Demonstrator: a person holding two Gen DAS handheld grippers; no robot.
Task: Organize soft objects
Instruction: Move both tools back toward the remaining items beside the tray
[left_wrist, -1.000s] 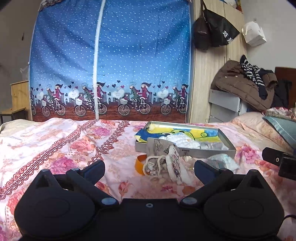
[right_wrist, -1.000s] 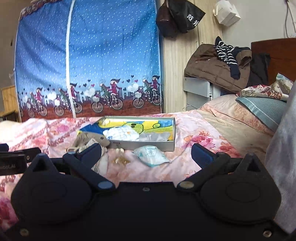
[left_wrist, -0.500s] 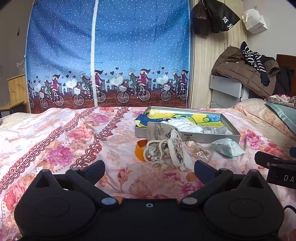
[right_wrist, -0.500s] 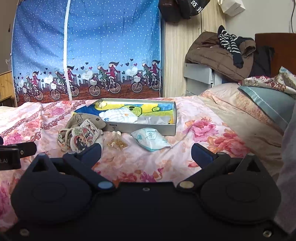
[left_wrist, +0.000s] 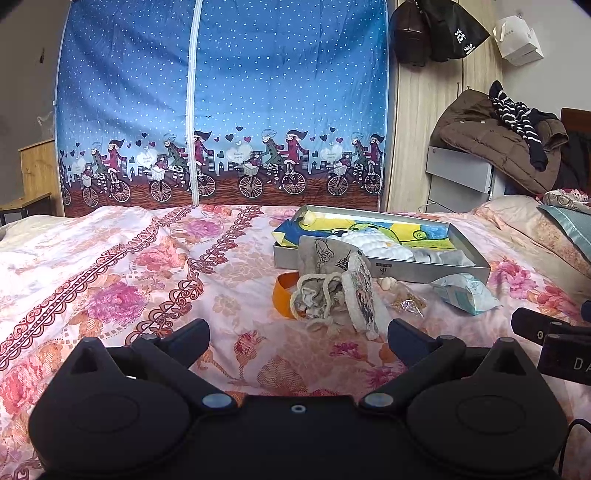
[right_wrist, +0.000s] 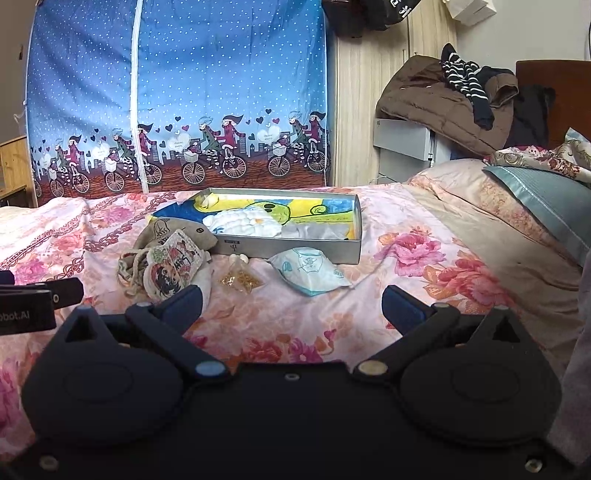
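A grey shallow box (left_wrist: 413, 266) (right_wrist: 295, 248) lies on the floral bed and holds a yellow-blue cloth, a white knitted item (right_wrist: 243, 223) and a grey cloth. In front of it lie drawstring pouches (left_wrist: 332, 291) (right_wrist: 166, 262), a small bag of gold bits (right_wrist: 238, 280) and a white-blue packet (left_wrist: 463, 293) (right_wrist: 308, 271). My left gripper (left_wrist: 297, 338) is open and empty, short of the pouches. My right gripper (right_wrist: 291, 301) is open and empty, short of the packet.
An orange ring (left_wrist: 282, 295) lies under the pouches. A blue fabric wardrobe (left_wrist: 221, 110) stands behind the bed. A pile of coats (right_wrist: 443, 99) and pillows (right_wrist: 546, 199) are on the right. The other gripper shows at each view's edge (left_wrist: 554, 347) (right_wrist: 29, 299).
Both grippers have tilted and drawn back a little, so the box and pouches sit lower and fuller in view. Both stay open; nothing on the bed has moved.
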